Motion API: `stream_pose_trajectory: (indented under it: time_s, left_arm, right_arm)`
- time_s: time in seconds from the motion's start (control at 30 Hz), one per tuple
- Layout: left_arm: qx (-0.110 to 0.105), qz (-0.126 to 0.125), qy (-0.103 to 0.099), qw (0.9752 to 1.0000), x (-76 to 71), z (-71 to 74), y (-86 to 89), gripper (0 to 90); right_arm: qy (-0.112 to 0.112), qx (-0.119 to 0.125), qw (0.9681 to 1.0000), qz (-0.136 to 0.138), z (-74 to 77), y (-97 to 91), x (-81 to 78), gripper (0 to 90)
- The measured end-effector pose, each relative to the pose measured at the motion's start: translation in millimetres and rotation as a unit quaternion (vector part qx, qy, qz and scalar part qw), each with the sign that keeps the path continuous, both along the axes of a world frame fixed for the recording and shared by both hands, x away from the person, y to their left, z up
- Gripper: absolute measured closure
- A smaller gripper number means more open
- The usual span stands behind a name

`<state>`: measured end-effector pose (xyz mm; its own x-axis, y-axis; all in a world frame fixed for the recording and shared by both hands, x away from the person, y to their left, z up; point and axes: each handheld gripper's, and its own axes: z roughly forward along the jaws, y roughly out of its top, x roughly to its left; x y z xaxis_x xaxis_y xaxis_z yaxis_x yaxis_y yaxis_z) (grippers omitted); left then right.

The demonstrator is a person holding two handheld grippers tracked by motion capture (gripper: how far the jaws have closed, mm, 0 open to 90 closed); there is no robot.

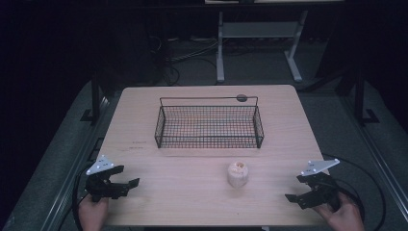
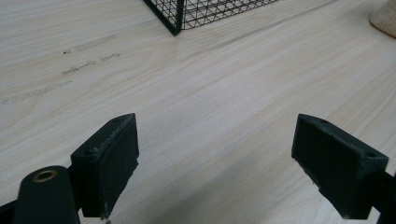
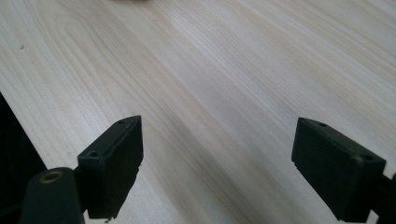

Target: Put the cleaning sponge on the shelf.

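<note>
A black wire basket point(image 1: 210, 126) stands empty on the middle of the wooden table point(image 1: 144, 110); its near left corner point(image 2: 175, 16) appears at the top of the left gripper view. A small pale beige lump point(image 1: 238, 174) sits in front of the basket, and its edge point(image 2: 385, 18) shows at the top right of the left gripper view. My left gripper point(image 1: 126, 185) rests at the near left of the table, open, with bare wood between its jaws. My right gripper point(image 1: 294, 190) sits at the near right, open and holding nothing.
A dark round mark point(image 1: 241, 98) lies on the table behind the basket. Faint pencil marks point(image 2: 70, 58) run along the wood left of the basket. The table's near edge point(image 3: 14, 121) drops to dark floor. A white desk frame point(image 1: 260, 43) stands beyond the table.
</note>
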<state>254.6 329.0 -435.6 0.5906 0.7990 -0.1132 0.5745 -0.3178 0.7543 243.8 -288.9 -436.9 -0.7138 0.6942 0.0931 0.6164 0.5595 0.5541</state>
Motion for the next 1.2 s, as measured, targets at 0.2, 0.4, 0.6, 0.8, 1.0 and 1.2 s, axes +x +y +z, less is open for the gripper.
stream_pose_trajectory:
  time_s: [0.2,0.4,0.6,0.8,1.0,1.2]
  left_arm:
    - [0.006,-0.003,-0.001,1.0,0.0,-0.1,-1.5,13.7]
    - [0.006,0.001,0.001,1.0,-0.2,-0.5,-0.3,13.7]
    - [0.006,0.002,-0.001,1.0,-1.9,0.2,1.0,13.7]
    - [0.005,0.001,0.001,1.0,-1.2,-1.1,0.1,13.7]
    - [0.005,0.0,-0.001,1.0,-1.2,0.0,-0.5,13.6]
    - [0.004,0.002,-0.002,1.0,-1.7,0.3,0.1,13.7]
  right_arm:
    - [0.008,-0.005,0.9999,0.01,-0.4,4.8,5.9,16.1]
    - [0.006,-0.005,0.9997,0.025,5.0,12.0,9.8,16.1]
    - [0.001,-0.008,0.9993,0.037,12.7,19.6,11.9,16.1]
    - [-0.002,-0.013,0.9986,0.051,20.1,29.6,12.5,16.1]
    - [-0.006,-0.025,0.9973,0.069,27.7,41.2,15.8,16.2]
    - [-0.004,-0.033,0.996,0.083,33.0,52.6,22.0,16.2]
